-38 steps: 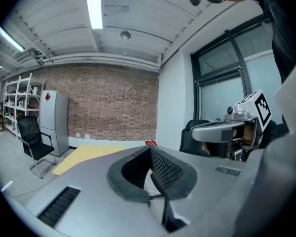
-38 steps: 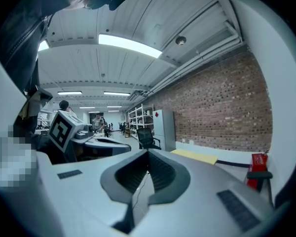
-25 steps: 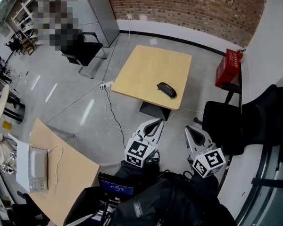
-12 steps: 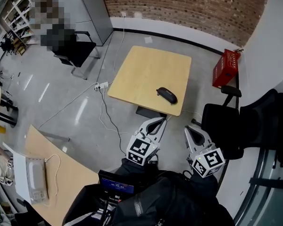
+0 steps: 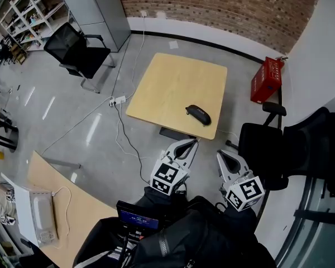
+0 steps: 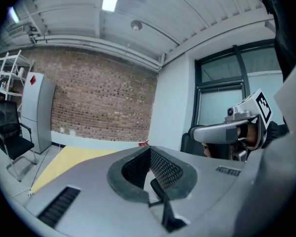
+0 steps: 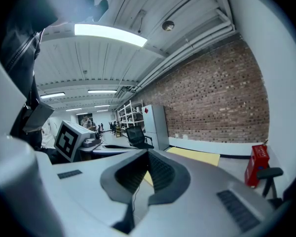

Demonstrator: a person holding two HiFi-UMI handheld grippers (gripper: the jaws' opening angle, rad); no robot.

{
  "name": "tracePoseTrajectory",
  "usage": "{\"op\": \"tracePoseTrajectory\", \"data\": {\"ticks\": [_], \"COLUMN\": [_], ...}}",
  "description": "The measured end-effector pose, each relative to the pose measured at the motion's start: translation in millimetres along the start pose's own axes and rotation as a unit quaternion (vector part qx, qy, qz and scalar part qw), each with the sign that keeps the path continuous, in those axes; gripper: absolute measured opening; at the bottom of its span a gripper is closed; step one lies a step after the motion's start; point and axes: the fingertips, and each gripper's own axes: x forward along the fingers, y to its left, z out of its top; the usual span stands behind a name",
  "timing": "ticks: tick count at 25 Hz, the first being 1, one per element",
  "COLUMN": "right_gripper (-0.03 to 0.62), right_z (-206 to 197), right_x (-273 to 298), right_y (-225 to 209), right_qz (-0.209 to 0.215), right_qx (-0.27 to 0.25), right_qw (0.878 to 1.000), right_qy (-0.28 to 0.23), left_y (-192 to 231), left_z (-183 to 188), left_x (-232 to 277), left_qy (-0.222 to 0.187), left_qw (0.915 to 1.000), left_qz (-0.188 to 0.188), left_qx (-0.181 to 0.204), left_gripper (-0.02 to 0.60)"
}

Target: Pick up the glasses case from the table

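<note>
The black glasses case [image 5: 198,114] lies near the front right corner of the square wooden table [image 5: 167,88] in the head view. Both grippers hover over the floor short of the table's near edge, pointing toward it. My left gripper [image 5: 190,144] is shut and empty, left of and below the case. My right gripper [image 5: 222,156] is shut too, with nothing in it, just right of the case's line. In the left gripper view the left gripper [image 6: 150,154] shows closed jaws, with the table [image 6: 64,159] beyond. The right gripper [image 7: 148,157] looks the same in its own view.
A black office chair [image 5: 262,144] stands close on the right and a red box [image 5: 266,80] beyond it. Another black chair [image 5: 75,46] and a grey cabinet [image 5: 92,4] are at far left. A power strip and cable [image 5: 118,100] trail across the floor. A second wooden table [image 5: 72,200] is at lower left.
Both grippers have moved forward toward the table, still shut. The view has shifted, so the table sits a little nearer and the far left of the room has slid out.
</note>
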Motion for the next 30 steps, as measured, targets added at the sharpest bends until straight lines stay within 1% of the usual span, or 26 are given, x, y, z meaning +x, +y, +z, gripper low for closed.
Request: {"op": "tracePoseTrajectory", "data": {"ticks": [3,7,11,15,19,22,25,30], "right_gripper": [0.006,0.006,0.006,0.006,0.006,0.006,0.006,0.006], "right_z": [-1.8,-9.4,-9.5,4.5,16.6,20.1,23.3,13.8], "right_x": [0.2,7.0,29.6,58.0,79.4,89.1,100.3,117.4], "right_y": [-6.4,-20.9,-34.0,-41.8,-61.2,-88.2,-115.0,-154.8], "right_qz": [-0.004,-0.003,0.024,0.055,0.075,0.077,0.076,0.082], "right_qx": [0.007,0.011,0.01,0.004,-0.002,0.006,0.014,0.025], "right_qw": [1.0,1.0,1.0,0.998,0.997,0.997,0.997,0.996], "right_qy": [0.003,0.014,0.015,0.007,0.002,0.005,0.006,0.024], "left_y": [2.2,17.2,37.4,61.2,74.3,79.8,93.5,111.5], "left_z": [-3.3,0.8,-4.3,-0.8,16.5,23.8,29.6,25.6], "left_x": [1.1,0.1,6.5,17.5,49.8,80.7,105.2,143.3], "left_qy": [0.005,-0.012,0.002,0.016,0.015,0.023,0.033,0.052], "left_qw": [1.0,0.999,0.9976,0.9957,0.9954,0.9952,0.994,0.9921], "left_qz": [0.004,0.044,0.069,0.091,0.095,0.094,0.102,0.113], "left_qx": [-0.003,-0.002,-0.007,-0.008,0.004,0.014,0.022,0.018], "left_gripper": [0.0,0.0,0.0,0.0,0.0,0.0,0.0,0.0]}}
